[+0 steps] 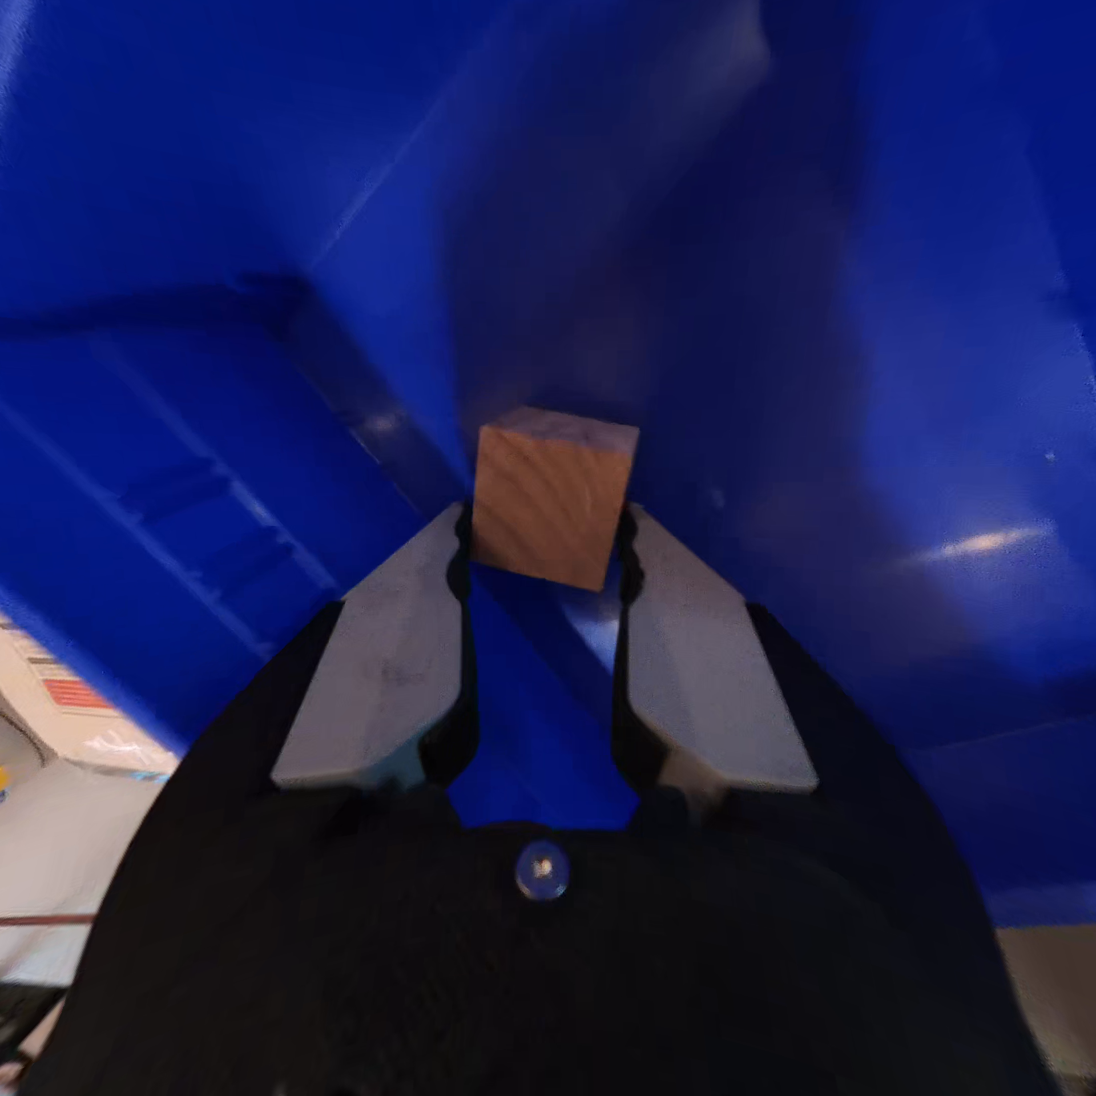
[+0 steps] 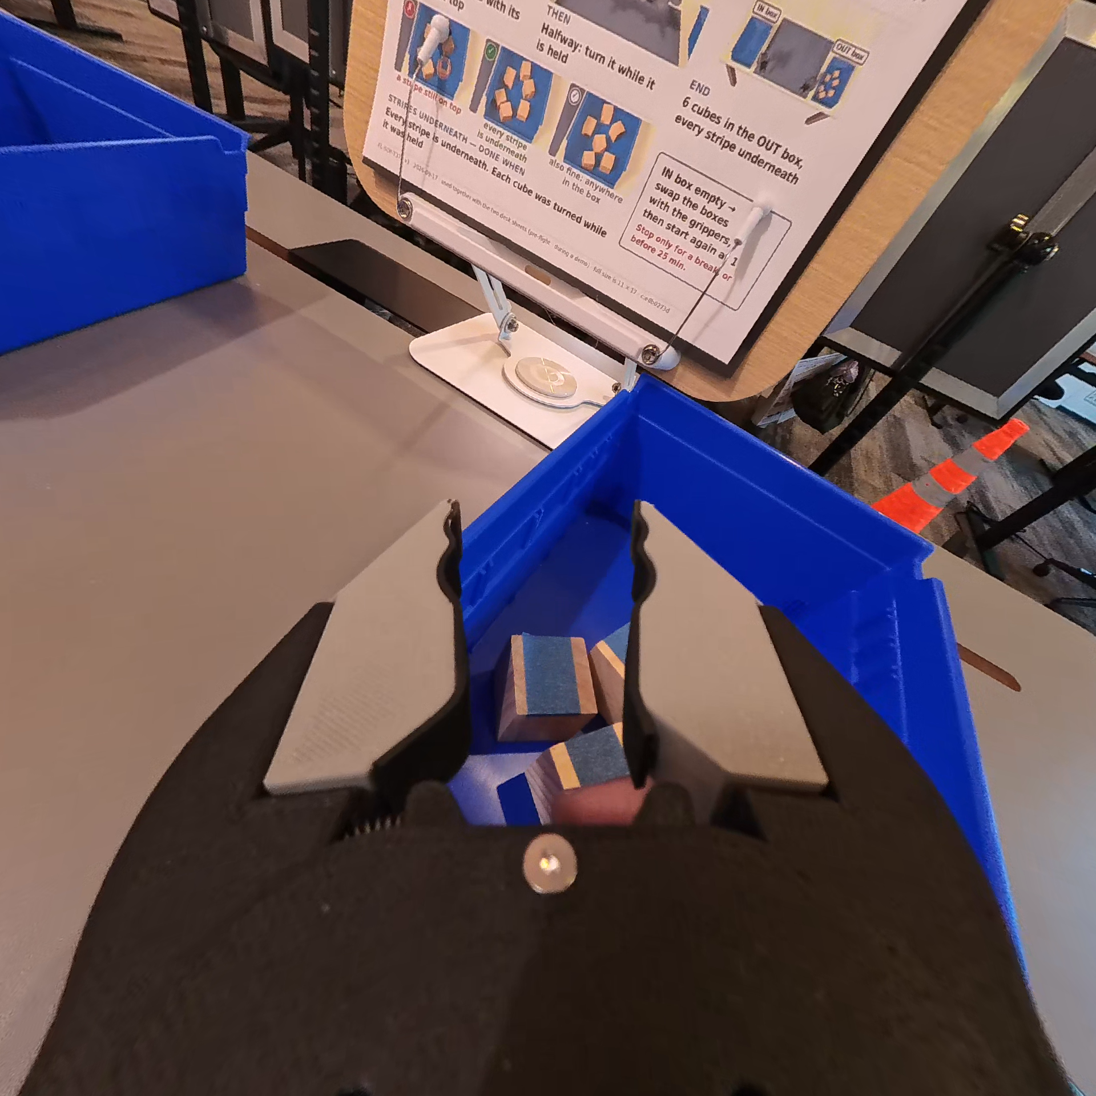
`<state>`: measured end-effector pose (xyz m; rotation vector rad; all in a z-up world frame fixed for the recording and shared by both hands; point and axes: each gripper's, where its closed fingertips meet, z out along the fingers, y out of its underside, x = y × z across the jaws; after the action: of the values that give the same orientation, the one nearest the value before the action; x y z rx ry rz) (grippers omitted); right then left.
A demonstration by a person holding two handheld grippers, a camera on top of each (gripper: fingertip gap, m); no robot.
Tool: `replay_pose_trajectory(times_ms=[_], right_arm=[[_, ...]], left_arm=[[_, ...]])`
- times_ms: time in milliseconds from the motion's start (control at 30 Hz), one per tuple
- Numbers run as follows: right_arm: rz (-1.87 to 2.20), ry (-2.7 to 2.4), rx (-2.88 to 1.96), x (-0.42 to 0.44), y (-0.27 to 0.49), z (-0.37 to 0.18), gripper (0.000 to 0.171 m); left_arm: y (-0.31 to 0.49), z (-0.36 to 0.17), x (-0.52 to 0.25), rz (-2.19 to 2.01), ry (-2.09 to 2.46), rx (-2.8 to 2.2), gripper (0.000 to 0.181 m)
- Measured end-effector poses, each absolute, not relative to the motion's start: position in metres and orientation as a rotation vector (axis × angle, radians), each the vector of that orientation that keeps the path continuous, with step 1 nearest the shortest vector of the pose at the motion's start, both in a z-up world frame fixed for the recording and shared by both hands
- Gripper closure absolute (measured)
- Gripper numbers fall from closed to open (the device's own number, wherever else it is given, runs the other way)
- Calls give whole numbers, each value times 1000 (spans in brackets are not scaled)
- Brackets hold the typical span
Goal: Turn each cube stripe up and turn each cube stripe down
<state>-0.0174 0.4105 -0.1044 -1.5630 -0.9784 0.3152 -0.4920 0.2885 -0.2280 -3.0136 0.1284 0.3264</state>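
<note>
A plain wooden cube (image 1: 551, 504) sat pinched between the jaws of the left gripper (image 1: 547, 522), inside a blue bin (image 1: 771, 237). Three cubes with blue stripes up (image 2: 548, 682) lay in the near bin (image 2: 741, 504) under the right gripper (image 2: 544, 522), its jaws spread and empty. Beyond, a printed sheet on a stand (image 2: 563, 148) stood on the grey desk (image 2: 178, 474).

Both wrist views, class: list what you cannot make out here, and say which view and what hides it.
- Left wrist view: the wooden cube between the left gripper fingertips shows no stripe; hidden faces and blur leave its place unknown.
- Right wrist view: the right gripper covers part of the blue bin, so the striped cubes cannot be fully counted.
- Right wrist view: the other bin is cut off by the edge.
</note>
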Motion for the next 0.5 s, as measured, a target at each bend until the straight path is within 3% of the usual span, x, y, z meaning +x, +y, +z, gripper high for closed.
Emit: replay_pose_trajectory(times_ms=[133,300,500], right_arm=[[359,-1020,-1565,-23,402,-107,121],[609,-1236,-1470,-53,351,-107,141],[690,-1334,-1308,-79,302,-98,135]], left_arm=[[292,-208,-469,125,130,-2900,136],[288,-139,-384,-579,206,-2510,136],[288,-30,-306,-1296,-118,-1816,137]])
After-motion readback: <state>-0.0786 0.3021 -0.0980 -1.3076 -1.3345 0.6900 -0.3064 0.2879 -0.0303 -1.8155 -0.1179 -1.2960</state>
